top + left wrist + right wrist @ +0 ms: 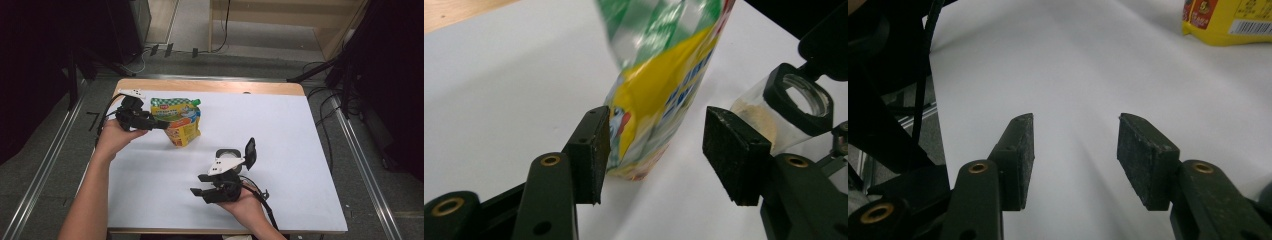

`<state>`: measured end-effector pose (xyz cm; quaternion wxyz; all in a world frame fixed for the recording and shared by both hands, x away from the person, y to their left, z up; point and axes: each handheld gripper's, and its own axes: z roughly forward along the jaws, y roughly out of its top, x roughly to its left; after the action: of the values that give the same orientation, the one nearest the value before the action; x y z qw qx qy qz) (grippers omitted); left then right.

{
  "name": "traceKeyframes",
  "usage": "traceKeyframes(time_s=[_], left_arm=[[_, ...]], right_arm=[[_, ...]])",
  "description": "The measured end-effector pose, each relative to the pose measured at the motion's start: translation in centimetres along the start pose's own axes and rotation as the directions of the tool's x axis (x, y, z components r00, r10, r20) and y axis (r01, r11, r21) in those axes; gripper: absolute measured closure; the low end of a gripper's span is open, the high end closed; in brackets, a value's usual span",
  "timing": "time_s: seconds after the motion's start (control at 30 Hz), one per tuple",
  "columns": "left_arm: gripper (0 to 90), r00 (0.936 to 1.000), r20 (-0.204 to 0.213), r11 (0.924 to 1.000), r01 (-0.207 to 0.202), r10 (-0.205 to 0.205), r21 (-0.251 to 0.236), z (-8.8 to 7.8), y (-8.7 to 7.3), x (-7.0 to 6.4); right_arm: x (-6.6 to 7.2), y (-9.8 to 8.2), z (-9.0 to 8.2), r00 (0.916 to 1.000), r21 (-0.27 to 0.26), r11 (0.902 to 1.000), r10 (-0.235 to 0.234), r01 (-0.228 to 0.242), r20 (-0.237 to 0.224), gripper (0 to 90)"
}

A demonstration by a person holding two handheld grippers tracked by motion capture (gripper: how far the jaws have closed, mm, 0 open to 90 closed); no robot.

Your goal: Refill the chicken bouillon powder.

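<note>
A green and yellow spout pouch point(177, 122) stands on the white table top point(280, 125) at the back left. My left gripper point(159, 123) reaches it from the left. In the left gripper view the pouch point(659, 75) sits between the jaws of the left gripper point(659, 117): one pad meets its edge, while the other pad point(734, 155) stands off with a gap. My right gripper point(198, 185) is held near the front, pointing left. It is open point(1075, 125) over bare white table.
A clear jar point(227, 154) with a black rim and raised flip lid point(250, 151) stands just behind the right hand; it holds beige powder point(754, 112). The pouch's yellow bottom corner point(1228, 22) is far ahead of the right jaws. Cables and stands surround the table.
</note>
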<state>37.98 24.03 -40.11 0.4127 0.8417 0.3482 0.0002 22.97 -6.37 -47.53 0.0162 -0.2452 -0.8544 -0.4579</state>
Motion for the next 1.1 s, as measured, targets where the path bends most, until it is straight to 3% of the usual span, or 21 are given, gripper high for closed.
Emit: traceKeyframes(time_s=[0.23,0.37,0.57,0.67,0.87,1.1], left_arm=[[57.3,0.9998,-0.013,0.9994,-0.016,0.016,0.031,1.5,-0.1,0.2],[65.0,1.0000,-0.007,0.9999,-0.005,0.005,0.013,1.5,-0.2,0.2],[81.6,0.9992,-0.015,0.9992,-0.038,0.038,-0.013,1.5,-0.1,-0.5],[88.6,0.9996,-0.017,0.9997,-0.022,0.022,-0.014,1.6,0.1,-0.8],[90.0,0.9996,-0.027,0.9994,0.011,-0.012,-0.032,1.0,0.7,-1.6],[90.0,0.9995,-0.018,0.9987,-0.026,0.026,-0.043,-0.8,1.4,-3.1]], right_arm=[[0.2,1.5,0.6,0.9999,-0.020,0.9998,-0.008,0.008,-0.006,50.5],[0.4,1.8,1.4,0.9998,-0.023,0.9997,-0.012,0.012,-0.018,50.5],[0.8,1.6,2.3,0.9996,-0.002,0.9999,-0.017,0.017,-0.021,50.3],[0.8,1.5,2.3,0.9996,-0.005,0.9999,-0.016,0.016,-0.023,50.3],[0.9,1.2,2.5,0.9996,-0.004,0.9999,-0.016,0.015,-0.022,49.6],[0.9,1.0,2.8,0.9997,0.004,1.0000,-0.007,0.007,-0.021,49.4]])
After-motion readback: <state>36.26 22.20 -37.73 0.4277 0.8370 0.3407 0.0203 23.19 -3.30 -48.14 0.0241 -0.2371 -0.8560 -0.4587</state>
